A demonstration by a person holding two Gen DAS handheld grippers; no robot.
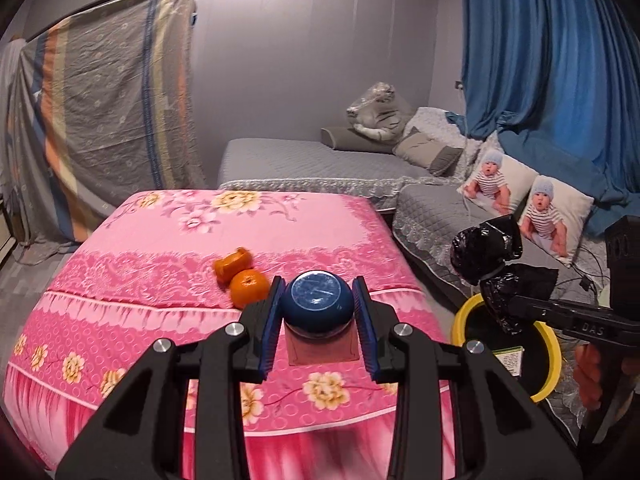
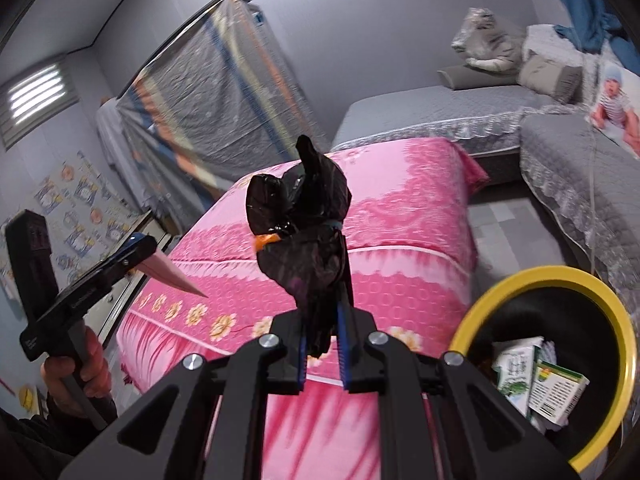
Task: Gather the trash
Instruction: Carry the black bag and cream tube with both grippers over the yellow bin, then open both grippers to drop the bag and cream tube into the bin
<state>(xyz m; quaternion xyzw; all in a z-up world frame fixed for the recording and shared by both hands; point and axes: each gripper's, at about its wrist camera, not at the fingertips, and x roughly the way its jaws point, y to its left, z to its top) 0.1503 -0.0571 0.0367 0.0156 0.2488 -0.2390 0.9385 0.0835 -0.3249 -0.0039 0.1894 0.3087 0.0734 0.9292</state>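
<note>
My left gripper (image 1: 319, 304) is shut on a dark blue round object (image 1: 319, 300) with a pale disc face; a flat pink piece (image 1: 322, 346) hangs under it. In the right wrist view the same gripper (image 2: 136, 256) sits at the left with a pink pointed flap (image 2: 176, 276) sticking out. My right gripper (image 2: 322, 320) is shut on a tied black plastic bag (image 2: 300, 208), which stands upright above the fingers and shows a bit of orange at its knot. That bag (image 1: 486, 248) hovers near the yellow-rimmed black bin (image 2: 520, 276), also seen as the bin (image 1: 460, 320).
A whole mandarin (image 1: 249, 288) and a piece of orange peel (image 1: 232, 266) lie on the pink flowered cloth (image 1: 240, 216). Cartons (image 2: 552, 388) lie inside the bin. Grey quilted beds (image 1: 304, 160) with pillows fill the back and right. A hand (image 2: 76, 372) holds the left gripper's handle.
</note>
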